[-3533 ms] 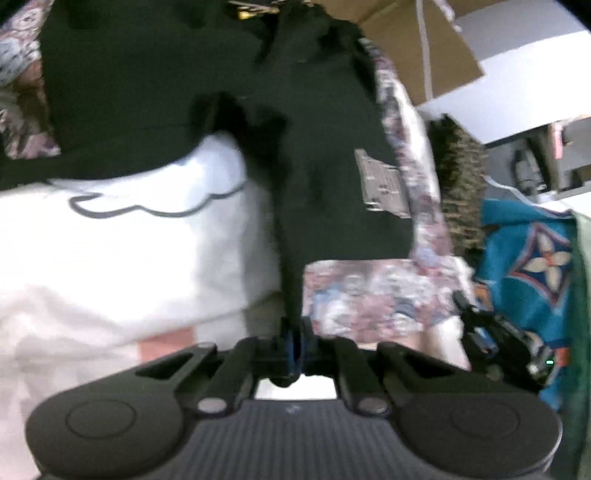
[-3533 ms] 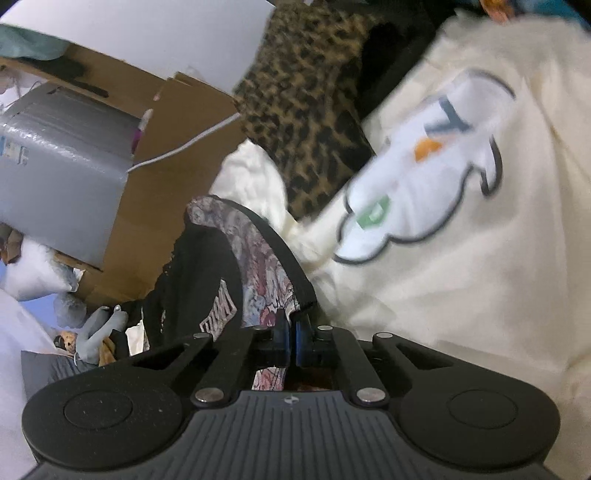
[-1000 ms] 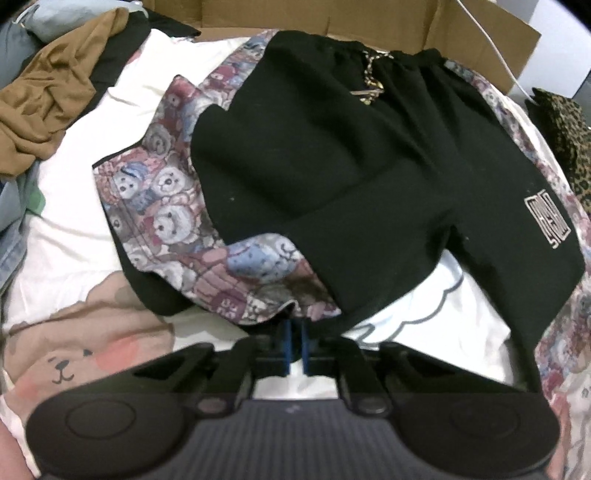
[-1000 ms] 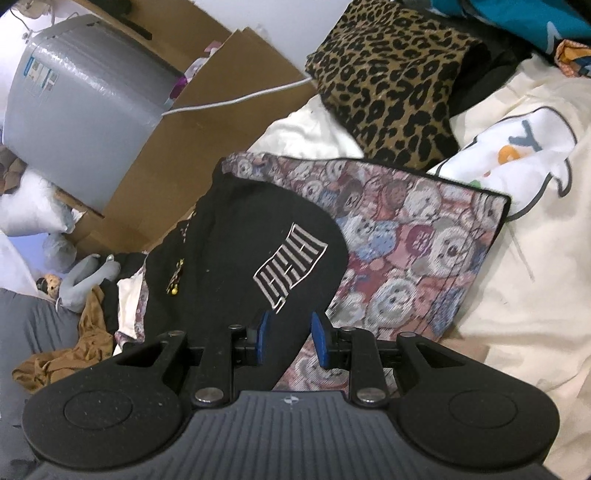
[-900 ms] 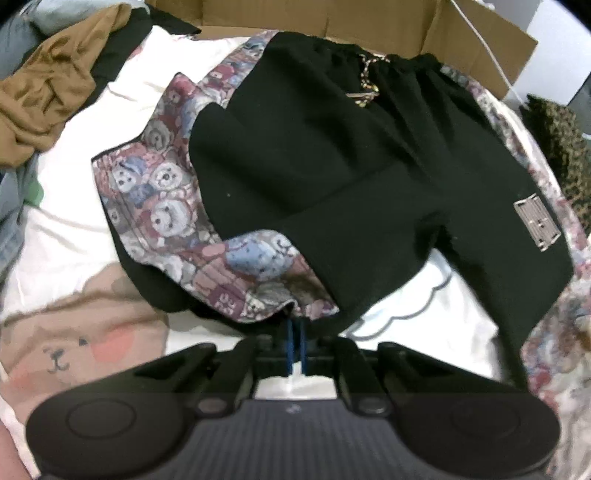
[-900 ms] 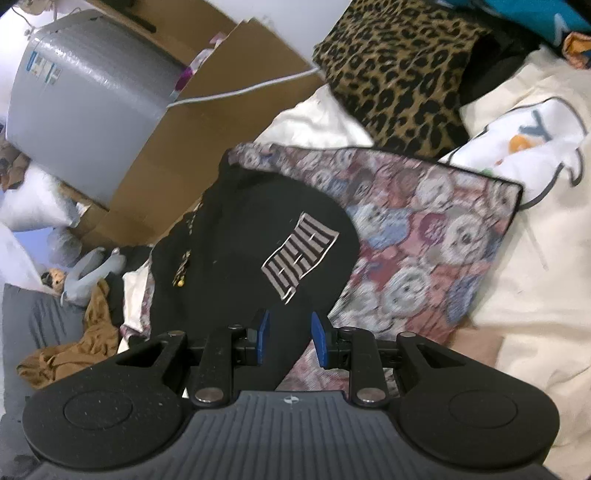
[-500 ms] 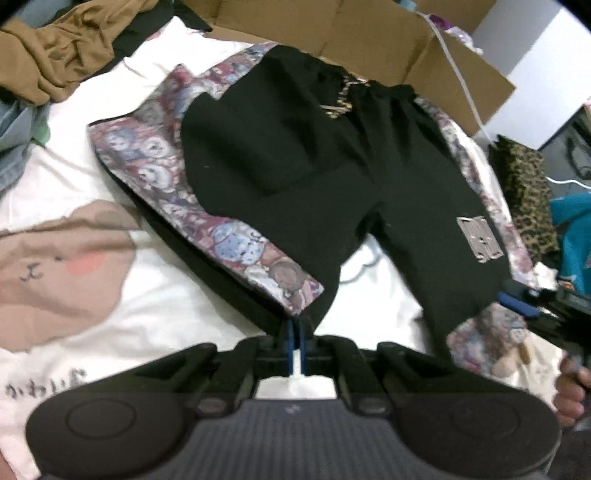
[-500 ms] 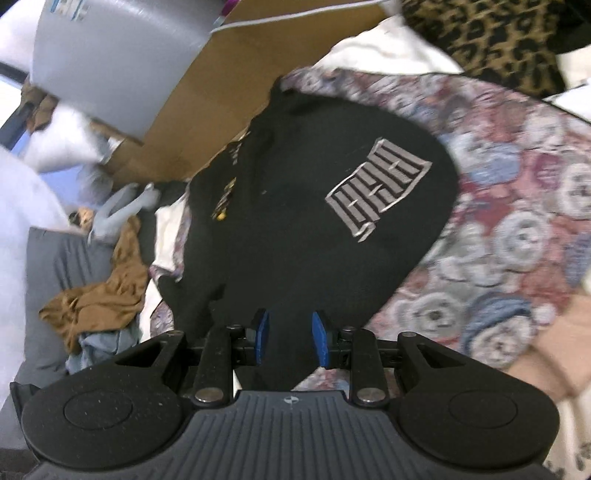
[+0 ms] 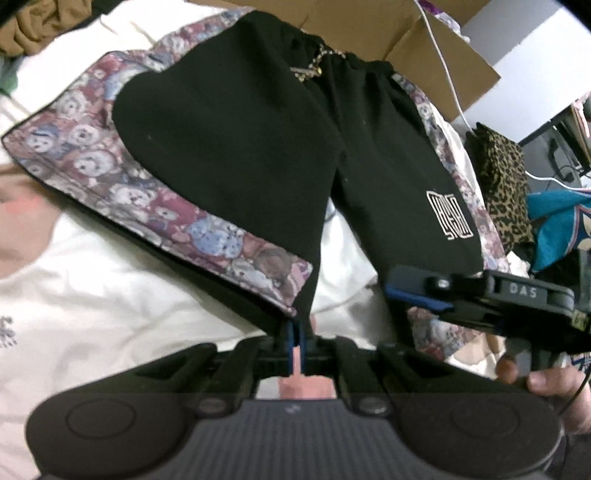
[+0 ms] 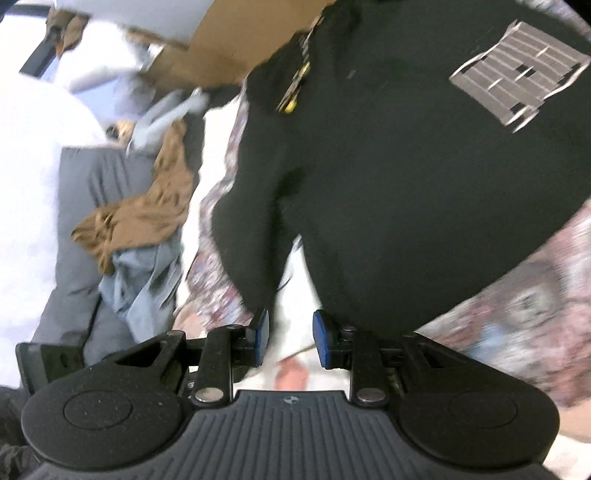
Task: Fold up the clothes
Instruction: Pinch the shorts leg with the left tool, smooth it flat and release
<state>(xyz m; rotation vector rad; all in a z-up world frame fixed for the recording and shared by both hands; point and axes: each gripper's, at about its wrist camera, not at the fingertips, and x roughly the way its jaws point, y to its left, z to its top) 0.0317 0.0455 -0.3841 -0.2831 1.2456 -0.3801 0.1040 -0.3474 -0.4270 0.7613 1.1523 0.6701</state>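
Lying spread on a white printed bedsheet (image 9: 110, 295): one pair of black shorts (image 9: 236, 147) with bear-print side panels, waistband at the far side toward a cardboard box (image 9: 369, 33), both legs running near. Laid flat and opened out, judged as the starting position for a fold.

- Left leg: hem corner pinched in the left gripper (image 9: 294, 334), whose blue pads are pressed together on the cloth edge. The hold looks meant to keep that leg stretched and ready to be carried over.
- Right leg: bears a white outlined logo (image 9: 448, 218); its hem lies just beyond the right gripper (image 9: 413, 295), which comes in from the right in the person's hand (image 9: 532, 376).
- Right gripper, own view (image 10: 288, 338): pads stand apart with nothing between them, white sheet showing through the gap, black hem just to the right of it. Judged to be lining up for a matching grasp; view blurred.
- Waistband fitting: a gold-coloured chain or cord (image 9: 314, 66) at centre.
- Surroundings, not in use: brown garment (image 10: 144, 214) on blue cloth to the left, leopard-print fabric (image 9: 506, 184) and teal cloth (image 9: 557, 225) to the right.
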